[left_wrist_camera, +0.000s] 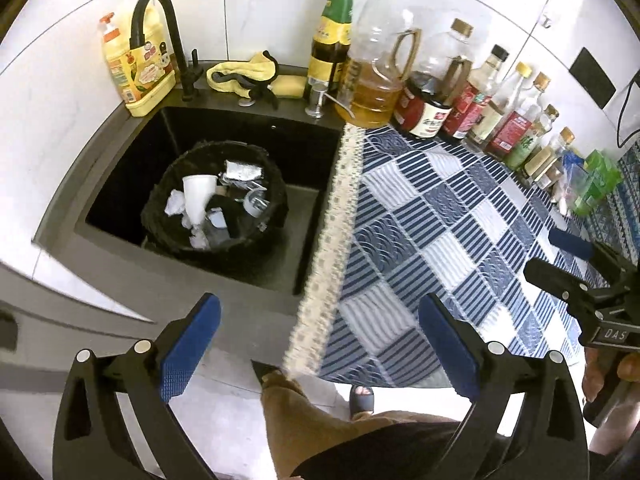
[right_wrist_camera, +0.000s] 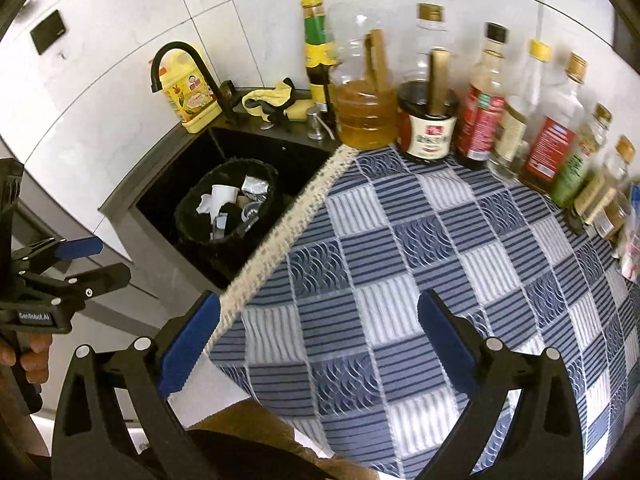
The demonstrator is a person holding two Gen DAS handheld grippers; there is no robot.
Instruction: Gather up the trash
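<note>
On my left wrist view, the left tongs (left_wrist_camera: 320, 340) stand wide apart with nothing between the blue pads; below them I see the cloth's lace edge and the floor. I take the sink (left_wrist_camera: 120, 184) as my landmark. Inside it sits the bin (left_wrist_camera: 276, 200), lined in black, and the trash (left_wrist_camera: 200, 196) lies in the bin: a white paper cup, crumpled tissue, a foil wrapper and some clear plastic. Behind the sink stand the black tap (left_wrist_camera: 160, 28) and a yellow soap bottle (left_wrist_camera: 132, 68), with a yellow rag (left_wrist_camera: 244, 72) on the back ledge. Right of the sink the desk carries a blue checked cloth (left_wrist_camera: 440, 240), and a row of bottles (left_wrist_camera: 460, 92) lines the wall behind it. The right tongs (left_wrist_camera: 560, 256) show at the far right over the cloth, spread and empty, held by a hand (left_wrist_camera: 608, 372).

On my right wrist view, the right tongs (right_wrist_camera: 320, 344) are fully spread over the cloth (right_wrist_camera: 400, 260), gripping nothing. The sink (right_wrist_camera: 168, 184) lies up and left, with the bin (right_wrist_camera: 192, 224) inside it and the trash (right_wrist_camera: 228, 200) in the bin. The left tongs (right_wrist_camera: 96, 260) hang left of the sink, open and empty, a hand (right_wrist_camera: 28, 356) on the grip.
</note>
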